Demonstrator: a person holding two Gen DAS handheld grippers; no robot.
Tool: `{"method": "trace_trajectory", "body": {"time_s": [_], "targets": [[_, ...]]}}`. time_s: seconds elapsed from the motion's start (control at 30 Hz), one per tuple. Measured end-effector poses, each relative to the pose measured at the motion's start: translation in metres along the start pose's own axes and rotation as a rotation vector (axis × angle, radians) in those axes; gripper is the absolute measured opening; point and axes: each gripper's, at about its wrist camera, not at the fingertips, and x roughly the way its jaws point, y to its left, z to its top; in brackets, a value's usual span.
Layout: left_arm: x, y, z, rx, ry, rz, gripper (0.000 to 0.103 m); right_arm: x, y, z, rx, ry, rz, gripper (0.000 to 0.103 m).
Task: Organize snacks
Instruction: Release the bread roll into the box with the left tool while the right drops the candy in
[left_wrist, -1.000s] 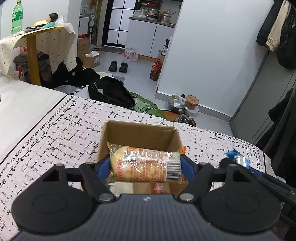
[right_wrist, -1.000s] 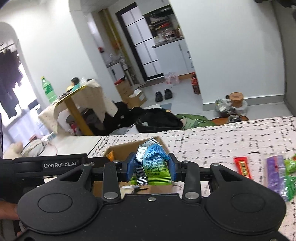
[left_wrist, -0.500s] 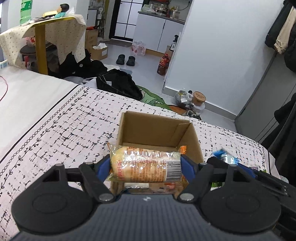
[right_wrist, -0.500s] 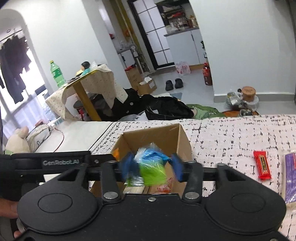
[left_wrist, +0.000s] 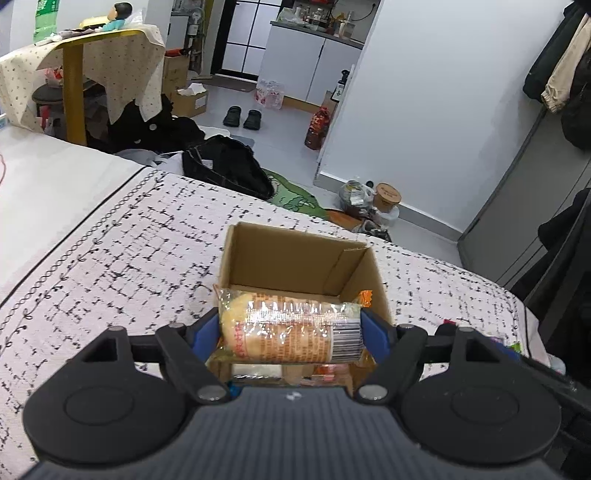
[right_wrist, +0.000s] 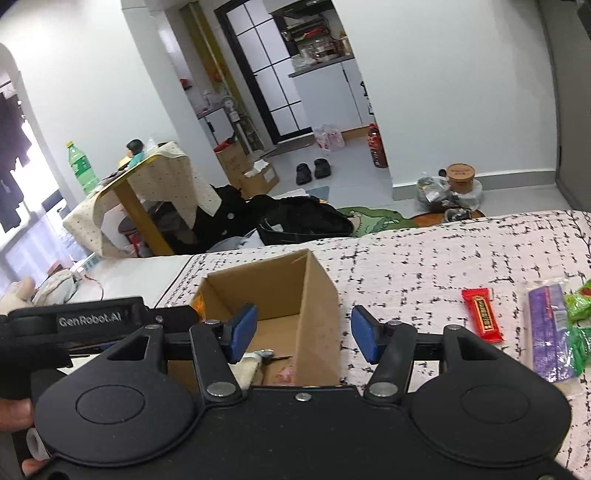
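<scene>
Over the box (right_wrist: 295, 295), right fingers (right_wrist: 364, 334) now spread, green packet gone; left fingers (left_wrist: 373, 332) still pinch the bread packet (left_wrist: 290, 332).

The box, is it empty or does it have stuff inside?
Not empty. The box has a few snack packets lying on its bottom.

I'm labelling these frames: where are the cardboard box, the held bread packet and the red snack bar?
cardboard box (left_wrist: 291, 262): left wrist view, inner back wall.
bread packet (left_wrist: 288, 332): left wrist view, wrapper middle.
red snack bar (right_wrist: 482, 314): right wrist view, wrapper centre.
</scene>
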Motion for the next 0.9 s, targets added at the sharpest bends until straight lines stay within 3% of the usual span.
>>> {"method": "trace_trajectory", "body": {"time_s": [0.1, 0.57, 0.9], "targets": [[0.003, -0.002, 0.000, -0.006, 0.011, -0.012, 0.080, -0.001, -0.006, -0.001, 0.014, -0.007, -0.023, 0.064], [0.003, -0.007, -0.005, -0.022, 0.014, -0.003, 0.083, -0.021, -0.035, -0.006, 0.063, -0.026, -0.089, 0.065], [0.002, -0.028, -0.019, 0.009, 0.029, -0.028, 0.083, -0.041, -0.073, -0.015, 0.106, -0.024, -0.185, 0.065]]}}
